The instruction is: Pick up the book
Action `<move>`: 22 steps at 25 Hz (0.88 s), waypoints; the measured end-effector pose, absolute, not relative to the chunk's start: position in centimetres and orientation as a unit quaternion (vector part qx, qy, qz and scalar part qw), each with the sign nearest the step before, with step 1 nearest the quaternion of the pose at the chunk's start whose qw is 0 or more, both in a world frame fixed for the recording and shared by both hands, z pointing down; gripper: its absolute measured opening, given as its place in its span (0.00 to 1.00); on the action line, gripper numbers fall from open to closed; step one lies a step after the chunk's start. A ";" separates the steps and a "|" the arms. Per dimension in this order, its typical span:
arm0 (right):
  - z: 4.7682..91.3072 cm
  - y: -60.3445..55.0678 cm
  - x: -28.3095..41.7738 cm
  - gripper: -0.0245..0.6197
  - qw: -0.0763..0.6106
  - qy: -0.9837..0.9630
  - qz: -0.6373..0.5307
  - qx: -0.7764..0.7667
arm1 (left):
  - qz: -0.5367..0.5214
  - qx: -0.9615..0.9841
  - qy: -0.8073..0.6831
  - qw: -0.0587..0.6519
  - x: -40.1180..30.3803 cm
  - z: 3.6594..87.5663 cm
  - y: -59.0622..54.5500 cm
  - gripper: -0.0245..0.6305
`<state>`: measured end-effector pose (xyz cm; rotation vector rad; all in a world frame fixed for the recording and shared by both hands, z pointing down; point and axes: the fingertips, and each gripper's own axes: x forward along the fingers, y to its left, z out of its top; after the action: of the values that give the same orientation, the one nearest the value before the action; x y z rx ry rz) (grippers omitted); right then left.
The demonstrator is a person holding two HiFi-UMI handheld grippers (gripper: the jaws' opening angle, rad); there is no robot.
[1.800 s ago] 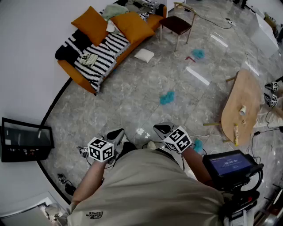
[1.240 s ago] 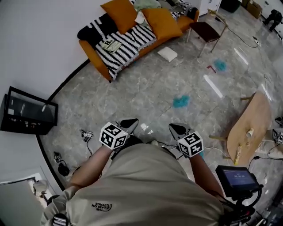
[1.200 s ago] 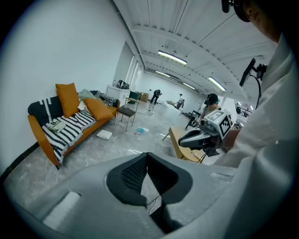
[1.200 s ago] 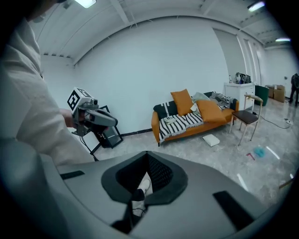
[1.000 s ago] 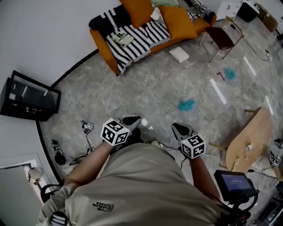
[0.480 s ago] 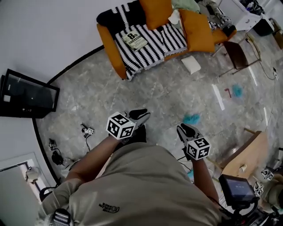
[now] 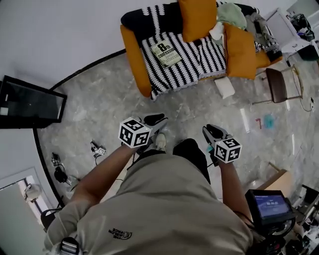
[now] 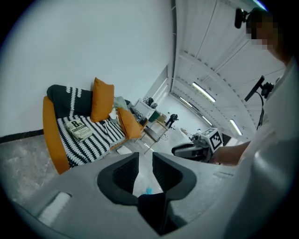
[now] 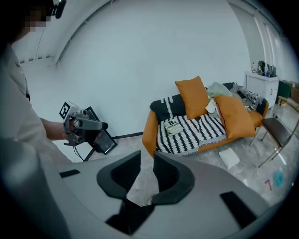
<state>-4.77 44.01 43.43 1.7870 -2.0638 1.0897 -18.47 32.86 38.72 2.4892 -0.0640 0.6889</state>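
The left gripper [image 7: 158,119] is out in front of the person, over the gray floor. Its jaws have just been opening. Now they stand a little apart, and nothing is between them.

The book [image 7: 166,53] lies flat on the striped blanket [image 7: 192,62] on the orange sofa [image 7: 132,52]. It is well apart from both grippers, so the person likely has to walk closer. There is a small gadget with wires [image 7: 97,149] on the floor to the left, and a foot could catch on it.

The blanket looks soft. The jaws could pinch the blanket along with the book. They could also grab only the cover, and then the book might flop open and slip out. The gaps look small too, so the jaws might just bump the book and push it away.

The right gripper [image 7: 211,131] has also just been opening. Its jaws are a little apart and empty.

No box, bowl or basket shows clearly. Only the sofa holds things: the blanket, the book, two orange cushions [image 7: 198,17] and a pale green cloth [image 7: 231,13].
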 end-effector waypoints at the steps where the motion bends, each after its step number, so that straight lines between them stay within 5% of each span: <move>1: 43.8 42.3 -3.8 0.18 0.097 -0.699 0.377 0.600 | 0.251 0.924 -0.034 0.288 -17.9 39.1 31.3 0.15; 10: 48.3 25.4 3.9 0.19 0.090 -0.735 0.401 0.540 | 0.226 0.907 -0.083 0.345 -13.2 43.0 20.0 0.24; 22: 58.6 1.2 14.5 0.19 0.176 -0.783 0.435 0.408 | 0.253 0.849 -0.190 0.424 -2.3 53.6 2.7 0.27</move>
<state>14.47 1.22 58.58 1.1563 -2.2178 1.2306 -2.32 2.69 53.57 2.1234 -0.4742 0.6330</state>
